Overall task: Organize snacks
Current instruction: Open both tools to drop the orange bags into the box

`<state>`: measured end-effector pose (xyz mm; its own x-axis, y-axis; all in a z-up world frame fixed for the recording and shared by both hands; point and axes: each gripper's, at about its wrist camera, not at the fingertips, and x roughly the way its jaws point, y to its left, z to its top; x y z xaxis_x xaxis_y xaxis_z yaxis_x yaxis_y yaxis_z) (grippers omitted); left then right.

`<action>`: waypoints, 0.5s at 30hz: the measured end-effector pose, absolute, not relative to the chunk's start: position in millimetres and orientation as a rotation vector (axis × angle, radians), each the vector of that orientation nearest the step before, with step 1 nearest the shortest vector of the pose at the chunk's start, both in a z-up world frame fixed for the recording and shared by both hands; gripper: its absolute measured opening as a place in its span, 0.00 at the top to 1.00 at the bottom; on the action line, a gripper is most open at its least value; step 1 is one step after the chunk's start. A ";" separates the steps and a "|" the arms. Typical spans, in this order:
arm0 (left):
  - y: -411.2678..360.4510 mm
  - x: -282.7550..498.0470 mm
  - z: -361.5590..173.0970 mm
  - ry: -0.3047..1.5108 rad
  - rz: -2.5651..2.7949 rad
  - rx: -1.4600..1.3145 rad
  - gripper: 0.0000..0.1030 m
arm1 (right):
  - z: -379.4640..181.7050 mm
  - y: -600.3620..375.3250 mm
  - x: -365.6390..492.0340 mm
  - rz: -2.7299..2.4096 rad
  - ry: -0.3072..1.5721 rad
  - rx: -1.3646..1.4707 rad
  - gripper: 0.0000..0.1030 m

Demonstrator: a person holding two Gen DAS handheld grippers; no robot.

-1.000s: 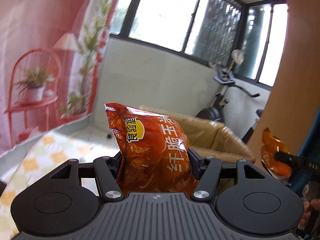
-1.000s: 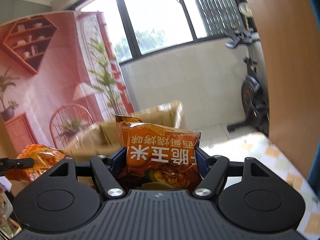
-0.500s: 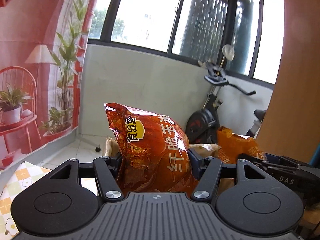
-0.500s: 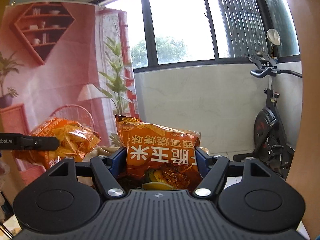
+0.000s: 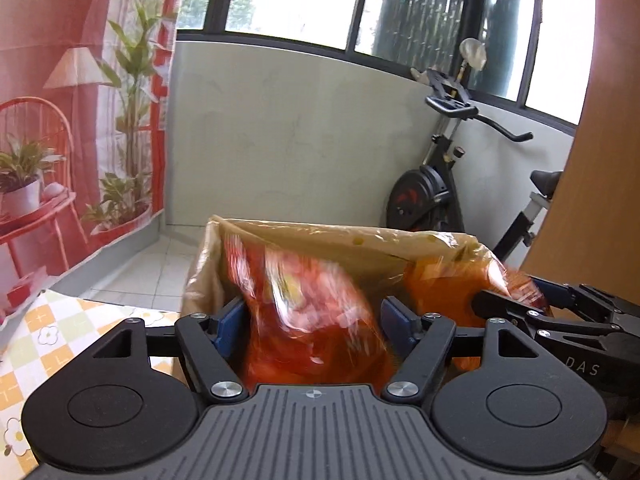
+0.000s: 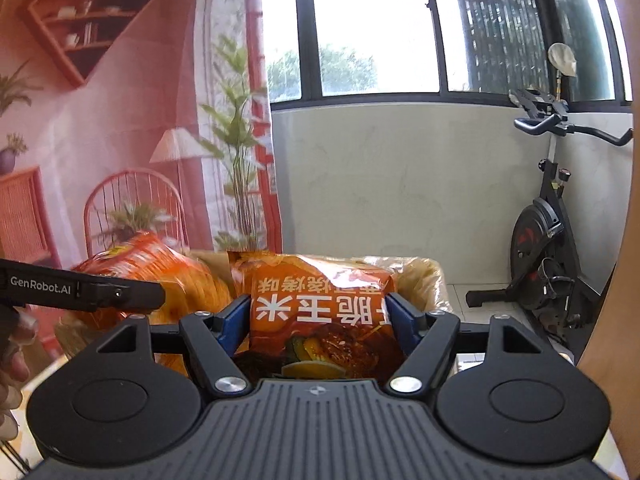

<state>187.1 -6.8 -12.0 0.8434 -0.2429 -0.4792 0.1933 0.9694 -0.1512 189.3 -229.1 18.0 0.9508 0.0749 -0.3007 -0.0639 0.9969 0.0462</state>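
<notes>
My left gripper (image 5: pixel 312 320) has its jaws spread apart. A red snack bag (image 5: pixel 308 312) sits between them, blurred with motion, dropping into the cardboard box (image 5: pixel 360 240) lined with clear plastic. My right gripper (image 6: pixel 318 316) is shut on an orange snack bag (image 6: pixel 320 304) printed with white characters, held over the same box (image 6: pixel 420 276). The right gripper and its orange bag (image 5: pixel 452 280) show at the right of the left wrist view. The left gripper's arm (image 6: pixel 80 290) and the red bag (image 6: pixel 160 276) show at the left of the right wrist view.
A checkered tablecloth (image 5: pixel 48 344) covers the table at the left. An exercise bike (image 6: pixel 548 232) stands by the white wall. A wooden panel (image 5: pixel 600 160) rises at the right. A pink printed backdrop (image 6: pixel 100 140) hangs at the left.
Both grippers moved over the box. The left gripper's jaws have opened and the red bag is slipping down, blurred. The right gripper still holds its orange bag.
</notes>
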 end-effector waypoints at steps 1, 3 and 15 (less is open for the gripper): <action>-4.3 185.8 -10.8 0.517 -0.230 -0.101 0.27 | 19.0 -228.3 192.2 0.068 0.314 0.032 0.27; 2.4 181.6 -8.3 0.514 -0.227 -0.108 0.27 | 18.3 -225.7 192.9 0.065 0.324 0.035 0.23; 26.4 136.2 14.4 0.488 -0.233 -0.112 0.27 | 28.3 -226.8 143.5 0.051 0.271 0.098 0.18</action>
<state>136.2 26.4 14.4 0.8573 -0.2478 -0.4513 0.1946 0.9675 -0.1614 143.5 -226.8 28.3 0.9621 0.0640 -0.2650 -0.0374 0.9939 0.1039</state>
